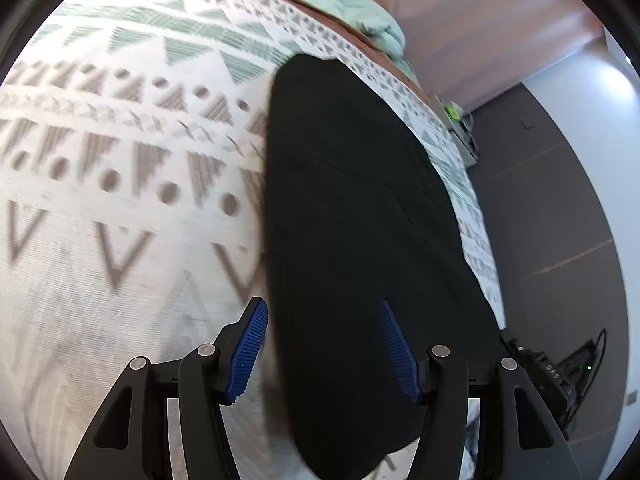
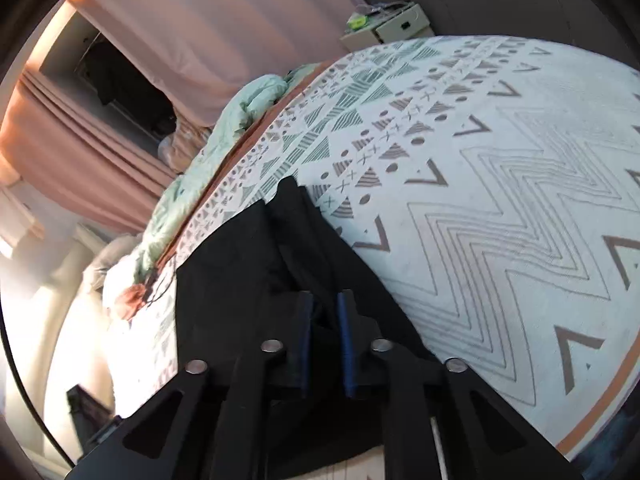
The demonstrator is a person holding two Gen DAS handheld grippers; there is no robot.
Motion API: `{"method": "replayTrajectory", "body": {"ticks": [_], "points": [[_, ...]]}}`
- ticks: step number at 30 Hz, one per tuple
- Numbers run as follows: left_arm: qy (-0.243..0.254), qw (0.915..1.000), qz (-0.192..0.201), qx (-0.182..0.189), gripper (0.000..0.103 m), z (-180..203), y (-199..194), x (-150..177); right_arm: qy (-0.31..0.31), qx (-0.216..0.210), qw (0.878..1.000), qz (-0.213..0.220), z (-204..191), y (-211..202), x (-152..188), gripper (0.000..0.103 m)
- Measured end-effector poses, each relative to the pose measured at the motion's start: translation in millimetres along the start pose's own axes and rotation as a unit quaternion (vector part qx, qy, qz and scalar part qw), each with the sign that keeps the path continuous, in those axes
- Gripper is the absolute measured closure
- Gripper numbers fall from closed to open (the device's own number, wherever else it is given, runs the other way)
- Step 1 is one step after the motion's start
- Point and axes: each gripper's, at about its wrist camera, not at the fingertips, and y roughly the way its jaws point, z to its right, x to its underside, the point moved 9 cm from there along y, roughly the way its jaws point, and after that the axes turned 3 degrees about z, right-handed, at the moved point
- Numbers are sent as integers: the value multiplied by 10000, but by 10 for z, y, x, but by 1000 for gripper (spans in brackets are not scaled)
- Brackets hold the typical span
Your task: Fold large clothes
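Left wrist view shows a black garment (image 1: 360,208) lying flat as a long dark shape on the patterned bedspread (image 1: 120,160), running along the bed's right edge towards a crumpled mint-green blanket (image 1: 360,4) at the far end. The left gripper (image 1: 322,346) hovers over the garment's near end with its blue-padded fingers (image 1: 248,346) spread wide apart and nothing between them; one pad sits over the bedspread, the other over the black cloth. From the right wrist view the same garment (image 2: 248,264) looks bunched and folded near the bed's left edge (its far tip points towards the blanket (image 2: 240,108)), and the right gripper (image 2: 324,340) has its fingers (image 2: 346,344) drawn close together with a fold of black cloth pinched in the narrow gap. Beyond the bed stand pink curtains (image 2: 200,20), a small bedside cabinet (image 2: 388,26), and dark flooring (image 1: 552,240) beside the bed.
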Motion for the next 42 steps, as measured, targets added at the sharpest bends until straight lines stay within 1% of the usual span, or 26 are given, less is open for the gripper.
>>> {"method": "replayTrajectory", "body": {"ticks": [3, 7, 11, 15, 17, 21, 24, 28, 31, 34, 36, 37, 39, 40, 42], "points": [[156, 9997, 5, -204, 43, 32, 70, 40, -165, -81, 9997, -139, 9, -69, 45, 97], [378, 9990, 31, -216, 48, 134, 84, 86, -147, -105, 9992, -347, 167, -175, 169, 97], [543, 9985, -13, -102, 52, 204, 81, 122, -180, -48, 9985, -509, 352, -206, 296, 98], [515, 9985, -124, 152, 55, 236, 93, 131, -80, 50, 9977, -674, 584, -140, 413, 98], [512, 9982, -165, 249, 55, 245, 83, 135, -54, 84, 9977, -676, 651, -114, 436, 98], [548, 9980, -144, 278, 55, 246, 80, 85, -223, 263, 9976, -594, 638, -91, 370, 99], [502, 9984, -77, 251, 55, 239, 85, 3, -244, 324, 9976, -555, 655, -64, 282, 99], [491, 9987, -79, 139, 55, 257, 157, -38, -346, 345, 9970, -607, 661, -39, 260, 99], [577, 9983, -77, -86, 55, 238, 195, -40, -360, 259, 9963, -741, 667, -24, 270, 98], [677, 9976, 28, -150, 55, 238, 165, -22, -342, 105, 9961, -805, 686, -66, 235, 92], [779, 9967, 72, -215, 55, 238, 164, -15, -412, 115, 9961, -773, 685, -136, 190, 76], [809, 9965, 108, -206, 55, 240, 169, -18, -478, 112, 9961, -728, 673, -175, 155, 73], [772, 9966, 140, -248, 55, 210, 192, -47, -662, 91, 9956, -659, 620, -232, 56, 60], [755, 9967, 153, -246, 55, 197, 206, -67, -725, 78, 9952, -655, 593, -241, 16, 57], [751, 9966, 167, -310, 55, 180, 261, -124, -865, 19, 9940, -673, 513, -236, -86, 46]]}}
